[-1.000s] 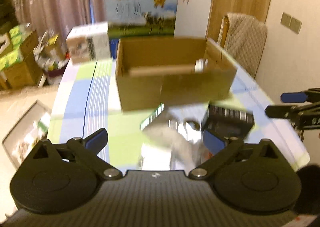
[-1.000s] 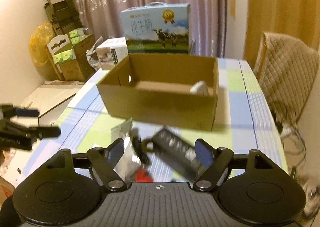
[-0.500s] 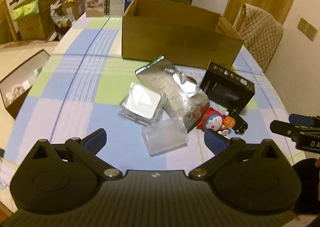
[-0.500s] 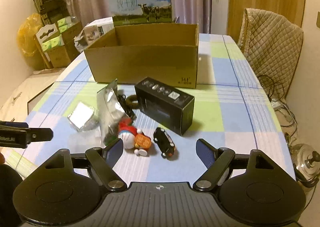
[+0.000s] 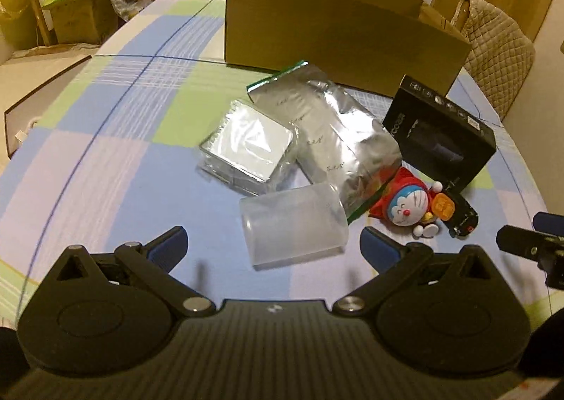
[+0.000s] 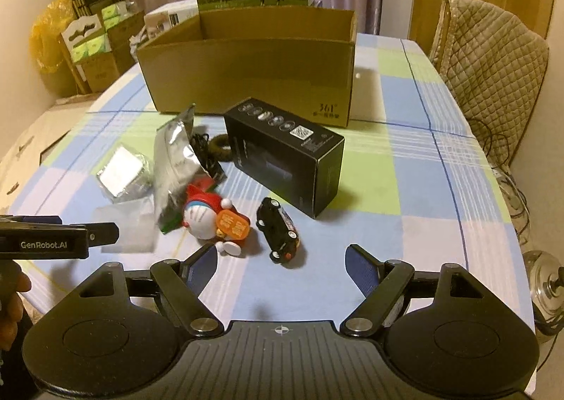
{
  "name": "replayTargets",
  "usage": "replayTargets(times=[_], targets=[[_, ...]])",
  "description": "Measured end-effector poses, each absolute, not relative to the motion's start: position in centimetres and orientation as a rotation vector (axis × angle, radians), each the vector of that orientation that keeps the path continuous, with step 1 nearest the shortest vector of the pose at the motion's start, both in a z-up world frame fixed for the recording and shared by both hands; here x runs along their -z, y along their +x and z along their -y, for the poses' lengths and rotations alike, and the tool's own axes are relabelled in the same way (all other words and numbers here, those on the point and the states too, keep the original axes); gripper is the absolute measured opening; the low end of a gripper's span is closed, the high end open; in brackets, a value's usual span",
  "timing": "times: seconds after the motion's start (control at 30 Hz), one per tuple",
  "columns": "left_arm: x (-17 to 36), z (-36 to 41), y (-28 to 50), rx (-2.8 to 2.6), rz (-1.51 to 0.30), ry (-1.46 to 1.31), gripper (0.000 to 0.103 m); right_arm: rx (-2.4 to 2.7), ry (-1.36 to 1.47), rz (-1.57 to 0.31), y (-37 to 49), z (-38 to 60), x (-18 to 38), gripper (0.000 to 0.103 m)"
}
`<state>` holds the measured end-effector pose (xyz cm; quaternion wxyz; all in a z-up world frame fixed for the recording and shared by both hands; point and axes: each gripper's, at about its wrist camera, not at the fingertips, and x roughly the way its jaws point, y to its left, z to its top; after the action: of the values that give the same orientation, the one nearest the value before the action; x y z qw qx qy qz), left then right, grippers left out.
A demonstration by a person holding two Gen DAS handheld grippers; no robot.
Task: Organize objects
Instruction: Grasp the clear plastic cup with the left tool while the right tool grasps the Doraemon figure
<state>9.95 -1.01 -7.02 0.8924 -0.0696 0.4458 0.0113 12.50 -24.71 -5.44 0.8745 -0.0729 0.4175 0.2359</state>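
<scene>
Both grippers, left gripper (image 5: 273,244) and right gripper (image 6: 281,260), jaws spread and empty, poised over clear tub (image 5: 294,225) and toy car (image 6: 278,229), presumably for boxing into cardboard box (image 6: 253,72).

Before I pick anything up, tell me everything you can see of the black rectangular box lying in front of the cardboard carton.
The black rectangular cardboard box is closed and lies on its long side on the checked tablecloth, angled to the brown open carton behind it and apart from it. Its top face carries a row of small round icons and a white QR-style label; the long side has faint grey lettering. The small black toy car sits just in front, not touching. Neither gripper touches it.
</scene>
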Motion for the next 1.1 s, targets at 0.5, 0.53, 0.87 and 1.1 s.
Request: replayTargets(times=[0.5, 0.53, 0.87, 1.1], targets=[[9.9, 1.5, 12.7, 0.029, -0.99, -0.069, 0.091, -0.516, -0.173, -0.908, 14.4, 24.0, 7.7, 0.077], [9.8, 1.3, 12.8, 0.039, -0.998, -0.055, 0.088, -0.531, -0.176, -0.905, 14.3, 23.8, 7.7, 0.077], [9.1, -0.5, 14.1, 0.14, -1.03, 0.051, 0.082, -0.704, -0.308, -0.833, 13.6, 20.3, 8.2, 0.077], [9.4, -0.6, 14.1, 0.171, -1.079, 0.083, 0.08, -0.772, -0.409, -0.806, 14.2, 18.6, 9.2, 0.077]])
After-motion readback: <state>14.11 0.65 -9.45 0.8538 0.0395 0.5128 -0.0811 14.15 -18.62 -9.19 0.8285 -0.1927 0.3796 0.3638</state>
